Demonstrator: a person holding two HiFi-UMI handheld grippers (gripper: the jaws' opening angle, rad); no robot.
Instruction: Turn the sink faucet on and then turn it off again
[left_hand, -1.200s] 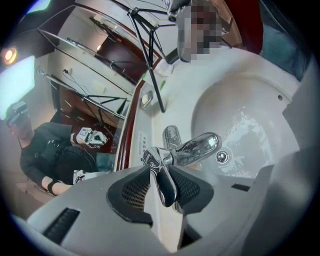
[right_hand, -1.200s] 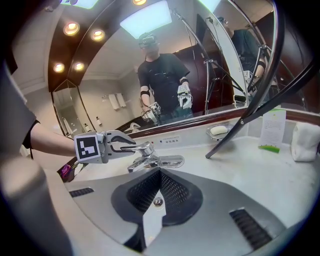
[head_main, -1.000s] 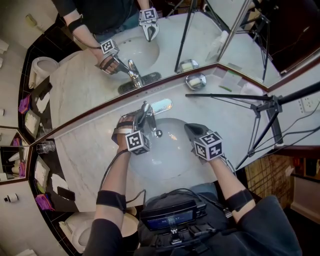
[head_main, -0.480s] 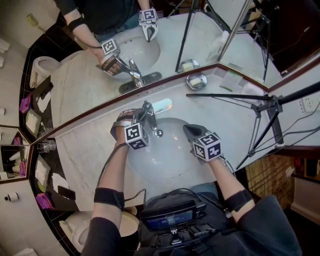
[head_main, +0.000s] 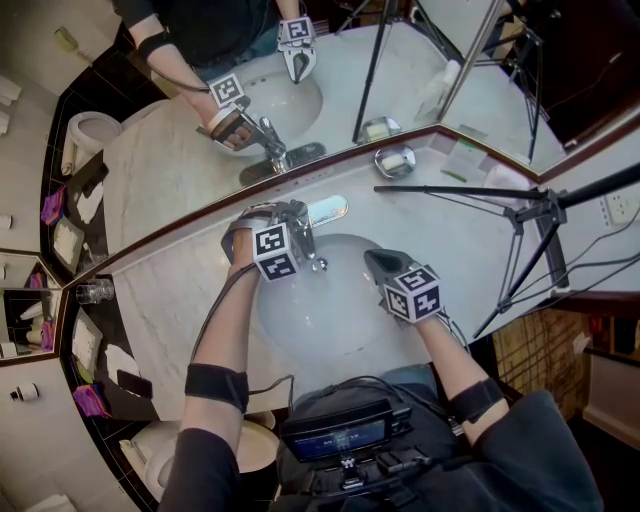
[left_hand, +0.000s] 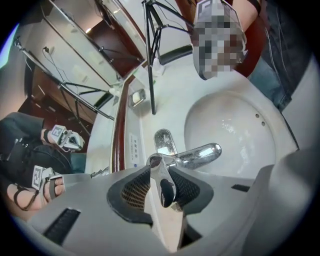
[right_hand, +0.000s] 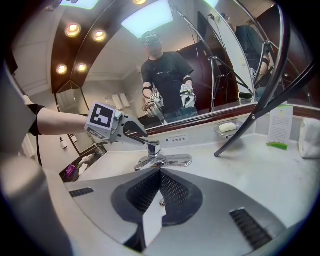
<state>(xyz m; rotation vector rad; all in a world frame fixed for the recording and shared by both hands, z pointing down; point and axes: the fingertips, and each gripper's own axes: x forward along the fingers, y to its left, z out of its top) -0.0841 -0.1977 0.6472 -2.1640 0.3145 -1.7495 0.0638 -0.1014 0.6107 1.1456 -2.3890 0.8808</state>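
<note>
**Step in hand.** Your left gripper (left_hand: 161, 175) has its fingers clamped on the lever handle (left_hand: 165, 192) of the faucet (right_hand: 157, 160), one pad pressed against each side of the chrome. The faucet stands at the back of the sink basin (head_main: 330, 320), against the mirror edge of the marble counter (head_main: 170, 330). Its spout (left_hand: 200, 154) reaches out over the bowl. The gripper comes at the lever from above, angled steeply down.

**Water.** No stream shows under the spout in either gripper view, though glints in the bowl suggest it is wet. I cannot tell from these views whether the lever is at its off position or partly lifted. My judgement is that you are working the lever, in either the turning-on stroke or the turning-off stroke. I cannot say which.

**Right gripper.** Your right gripper (head_main: 372, 258) hangs over the near right side of the basin, well apart from the faucet. Its fingers are closed together on nothing, and it plays no part in this step.

**Next move.**
- Hold the grip firm and swing the lever through its arc about the faucet body rather than pulling straight.
- The chrome is smooth and tapered, so the pads could slide toward the lever's tip if you pull along it.
- Watch the spout. If water appears, press the lever back down until the flow stops.
- Release only once the lever sits at rest.
</note>
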